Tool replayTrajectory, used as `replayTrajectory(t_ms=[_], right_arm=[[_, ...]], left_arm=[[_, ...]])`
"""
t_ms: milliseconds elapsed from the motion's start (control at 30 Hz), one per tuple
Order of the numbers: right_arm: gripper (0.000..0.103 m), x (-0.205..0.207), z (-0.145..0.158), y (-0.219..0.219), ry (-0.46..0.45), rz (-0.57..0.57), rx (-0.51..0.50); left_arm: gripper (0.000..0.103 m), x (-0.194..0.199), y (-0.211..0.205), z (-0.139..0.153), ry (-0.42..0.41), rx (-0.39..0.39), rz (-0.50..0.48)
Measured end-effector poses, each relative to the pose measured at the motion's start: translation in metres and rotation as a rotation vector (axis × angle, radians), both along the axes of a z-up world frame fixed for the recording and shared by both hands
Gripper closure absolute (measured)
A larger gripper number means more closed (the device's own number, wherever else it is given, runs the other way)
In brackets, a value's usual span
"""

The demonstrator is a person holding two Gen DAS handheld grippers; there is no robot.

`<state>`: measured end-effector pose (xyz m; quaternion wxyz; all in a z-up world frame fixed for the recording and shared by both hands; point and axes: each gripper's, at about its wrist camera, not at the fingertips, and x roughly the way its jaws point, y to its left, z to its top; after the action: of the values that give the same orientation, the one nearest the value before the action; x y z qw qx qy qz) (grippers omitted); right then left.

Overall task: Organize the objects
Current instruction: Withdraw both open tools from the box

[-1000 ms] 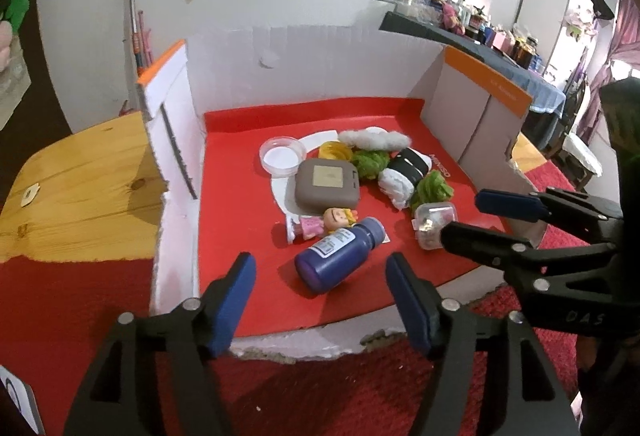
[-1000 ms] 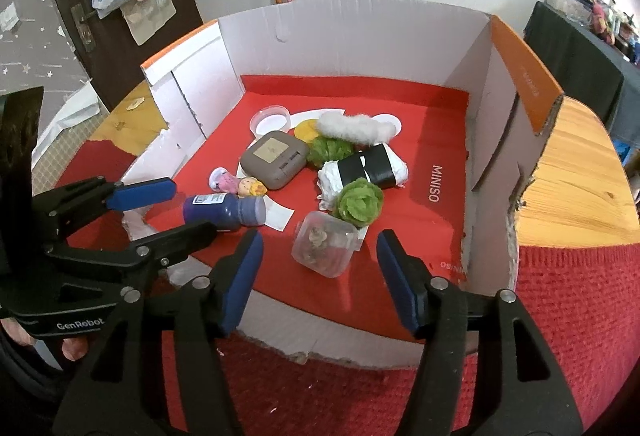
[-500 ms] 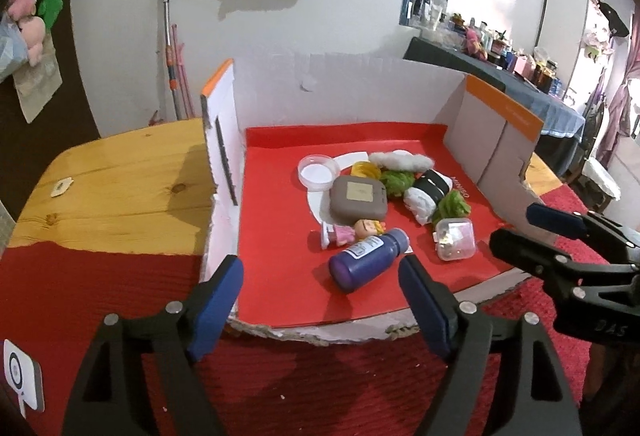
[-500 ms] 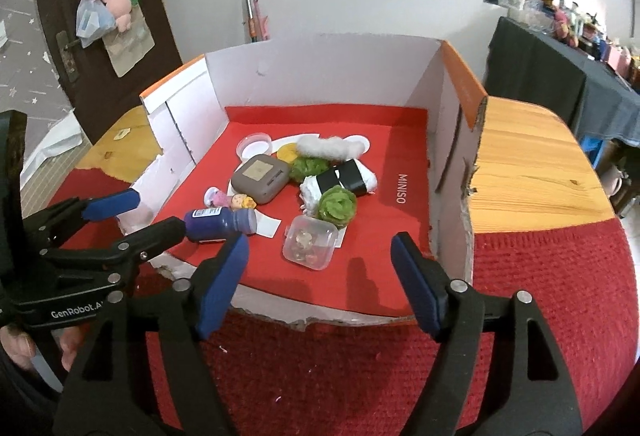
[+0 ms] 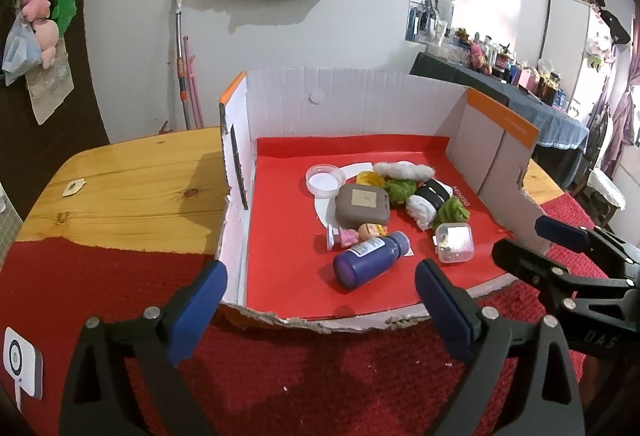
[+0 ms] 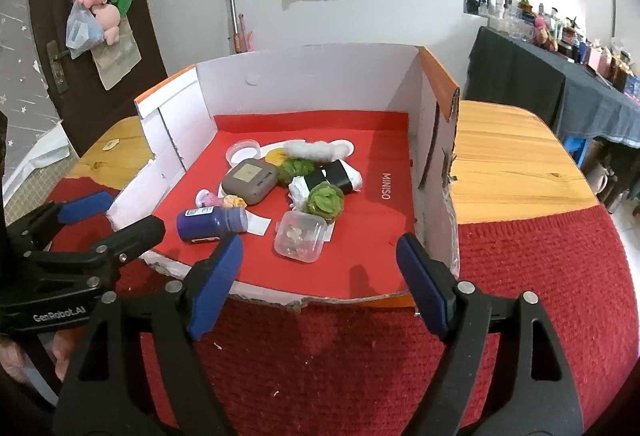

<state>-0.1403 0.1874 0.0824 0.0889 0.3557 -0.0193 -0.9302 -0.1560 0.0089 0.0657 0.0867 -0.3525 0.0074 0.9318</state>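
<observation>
A cardboard box (image 5: pixel 360 104) (image 6: pixel 320 84) with a red floor holds a cluster of objects: a purple bottle (image 5: pixel 370 254) (image 6: pixel 212 223) lying on its side, a grey case (image 5: pixel 362 204) (image 6: pixel 250 181), a clear plastic container (image 5: pixel 454 248) (image 6: pixel 300 236), a small doll (image 5: pixel 360 234), a black-and-white sushi plush (image 5: pixel 428 198) (image 6: pixel 332 178), green plush pieces (image 6: pixel 325 197) and a round lid (image 5: pixel 325 181). My left gripper (image 5: pixel 320 300) and right gripper (image 6: pixel 320 272) are both open and empty, held back in front of the box's torn front edge.
The box stands on a wooden table (image 5: pixel 132 192) (image 6: pixel 512 164) with a red cloth (image 5: pixel 300 376) over its near part. A white tag (image 5: pixel 22 362) lies at the left on the cloth. A wall with hanging bags is behind.
Both grippers have pulled back and up from the box, still open. The objects in the box have not moved.
</observation>
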Motion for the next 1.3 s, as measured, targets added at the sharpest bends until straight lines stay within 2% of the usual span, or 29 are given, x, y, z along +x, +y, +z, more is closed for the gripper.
replayTrajectory(t_ms=[167, 767, 1000, 1300], right_arm=[[0.023, 0.004, -0.001, 0.001, 0.016, -0.019, 0.009], [0.02, 0.012, -0.001, -0.002, 0.041, -0.029, 0.032], [0.018, 0.012, -0.001, -0.002, 0.043, -0.028, 0.03], [0.018, 0.013, -0.002, -0.001, 0.055, -0.028, 0.027]], left_arm=[[0.0, 0.003, 0.0, 0.0, -0.002, -0.001, 0.004], [0.0, 0.008, -0.002, -0.004, -0.007, -0.014, 0.028], [0.0, 0.007, -0.001, -0.007, -0.018, -0.049, 0.048], [0.0, 0.007, -0.002, -0.01, -0.021, -0.03, 0.044]])
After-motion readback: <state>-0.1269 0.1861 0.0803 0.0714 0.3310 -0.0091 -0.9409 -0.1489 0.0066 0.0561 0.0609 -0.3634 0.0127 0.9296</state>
